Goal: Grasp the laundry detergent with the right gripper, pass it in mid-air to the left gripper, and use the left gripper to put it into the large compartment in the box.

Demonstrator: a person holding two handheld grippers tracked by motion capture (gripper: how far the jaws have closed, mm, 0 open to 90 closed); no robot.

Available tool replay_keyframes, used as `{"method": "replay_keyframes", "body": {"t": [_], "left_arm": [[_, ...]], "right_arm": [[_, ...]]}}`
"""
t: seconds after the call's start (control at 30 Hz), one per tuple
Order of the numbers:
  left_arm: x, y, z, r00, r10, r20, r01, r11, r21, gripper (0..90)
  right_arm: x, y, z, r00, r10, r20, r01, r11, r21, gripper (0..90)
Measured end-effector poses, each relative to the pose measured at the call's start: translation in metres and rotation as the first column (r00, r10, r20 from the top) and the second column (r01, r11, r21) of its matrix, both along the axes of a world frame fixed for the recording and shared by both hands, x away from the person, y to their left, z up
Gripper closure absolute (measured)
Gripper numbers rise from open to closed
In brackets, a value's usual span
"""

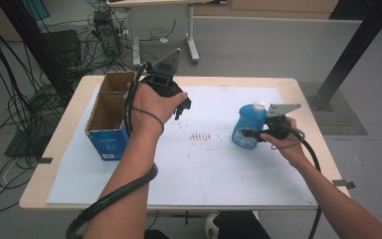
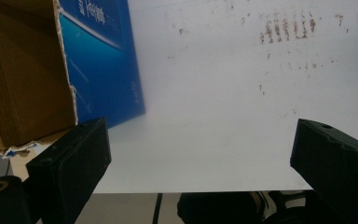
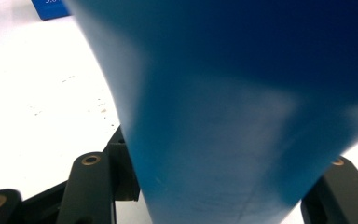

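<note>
Two tongs over a white-covered desk (image 1: 204, 164): the right tongs (image 1: 251, 133) clench a blue bottle (image 1: 246, 125) standing at three o'clock, while the left tongs (image 1: 181, 107) hang released beside the cardboard box (image 1: 107, 117) at nine o'clock.

No readable text anywhere. The blue box (image 1: 107, 144) has pale print low on its front, too small to make out; in the left gripper view its side (image 2: 103, 56) shows blurred white characters. The blue bottle's (image 1: 248, 127) label is illegible.
</note>
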State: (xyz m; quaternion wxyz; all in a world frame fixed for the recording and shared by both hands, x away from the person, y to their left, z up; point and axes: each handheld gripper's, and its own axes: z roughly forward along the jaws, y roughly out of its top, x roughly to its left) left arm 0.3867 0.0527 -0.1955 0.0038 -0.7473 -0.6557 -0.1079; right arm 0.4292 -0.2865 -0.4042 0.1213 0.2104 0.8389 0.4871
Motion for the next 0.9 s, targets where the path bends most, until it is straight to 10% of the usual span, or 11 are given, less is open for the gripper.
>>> {"method": "replay_keyframes", "body": {"t": [0.9], "left_arm": [[0.0001, -0.0020, 0.0009, 1.0000, -0.004, 0.001, 0.004, 1.0000, 0.000, 5.4]], "right_arm": [[-0.0002, -0.0006, -0.0010, 1.0000, 0.004, 0.008, -0.004, 1.000, 0.007, 41.9]]}}
